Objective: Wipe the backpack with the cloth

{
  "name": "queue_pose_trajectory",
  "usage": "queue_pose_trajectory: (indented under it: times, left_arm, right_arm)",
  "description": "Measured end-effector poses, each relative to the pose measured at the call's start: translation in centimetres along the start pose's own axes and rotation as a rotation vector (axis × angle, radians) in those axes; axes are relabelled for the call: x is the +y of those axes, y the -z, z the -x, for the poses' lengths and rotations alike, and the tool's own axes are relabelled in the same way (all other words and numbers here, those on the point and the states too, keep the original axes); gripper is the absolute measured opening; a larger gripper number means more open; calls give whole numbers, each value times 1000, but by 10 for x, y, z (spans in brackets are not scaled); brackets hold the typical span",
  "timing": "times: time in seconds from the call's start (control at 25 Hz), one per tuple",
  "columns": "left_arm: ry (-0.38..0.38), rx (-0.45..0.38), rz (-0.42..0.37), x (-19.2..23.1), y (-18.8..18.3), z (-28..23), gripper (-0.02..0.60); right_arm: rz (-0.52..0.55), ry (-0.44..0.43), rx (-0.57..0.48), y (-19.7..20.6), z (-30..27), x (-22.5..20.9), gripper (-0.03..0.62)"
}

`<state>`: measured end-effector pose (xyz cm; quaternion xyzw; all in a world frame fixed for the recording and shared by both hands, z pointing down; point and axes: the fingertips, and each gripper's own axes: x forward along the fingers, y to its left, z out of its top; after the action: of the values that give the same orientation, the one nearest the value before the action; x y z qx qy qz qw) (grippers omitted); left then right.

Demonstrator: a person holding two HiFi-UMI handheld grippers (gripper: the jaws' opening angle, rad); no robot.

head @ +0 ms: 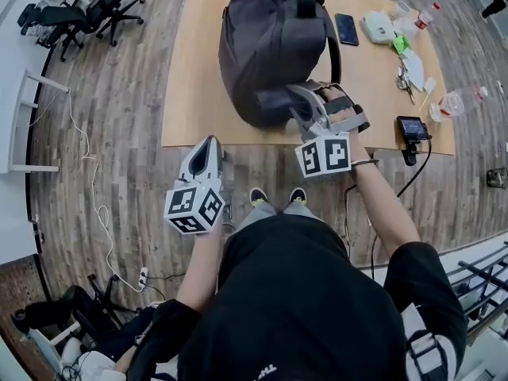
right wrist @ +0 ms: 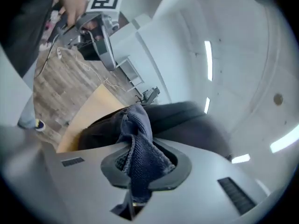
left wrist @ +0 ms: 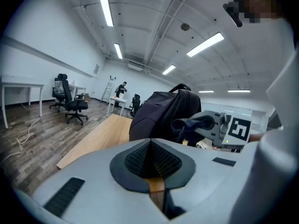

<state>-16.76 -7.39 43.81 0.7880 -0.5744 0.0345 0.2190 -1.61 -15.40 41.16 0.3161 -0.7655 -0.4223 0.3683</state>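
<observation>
A dark backpack (head: pixel 274 38) stands upright on the wooden table (head: pixel 198 94). My right gripper (head: pixel 295 95) is shut on a dark blue cloth (head: pixel 272 103), which is up against the backpack's lower front. In the right gripper view the cloth (right wrist: pixel 140 125) hangs out of the closed jaws, with the backpack (right wrist: pixel 191 120) just behind. My left gripper (head: pixel 209 144) hovers at the table's front edge, shut and empty, left of the backpack. From the left gripper view the backpack (left wrist: pixel 161 113) and the cloth (left wrist: pixel 191 124) show ahead.
On the table right of the backpack lie a phone (head: pixel 347 28), keys (head: pixel 406 78), a plastic bottle (head: pixel 456 101) and a small black device (head: pixel 411 129). Office chairs (head: pixel 79 10) stand at the far left. A cable (head: pixel 95 197) runs across the floor.
</observation>
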Motion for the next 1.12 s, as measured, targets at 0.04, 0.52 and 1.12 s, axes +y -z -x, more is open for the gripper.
queue_pose_trajectory:
  times: [0.04, 0.52, 1.12]
  left_arm:
    - [4, -3, 0, -2, -1, -1, 15]
    - [18, -28, 3, -6, -9, -2, 15]
    - [19, -26, 13, -3, -9, -6, 15]
  right_arm:
    - [56, 38, -21, -7, 8, -17, 44]
    - [-133, 152, -80, -19, 18, -195, 46]
    - [-368, -124, -152, -33, 3, -165, 44]
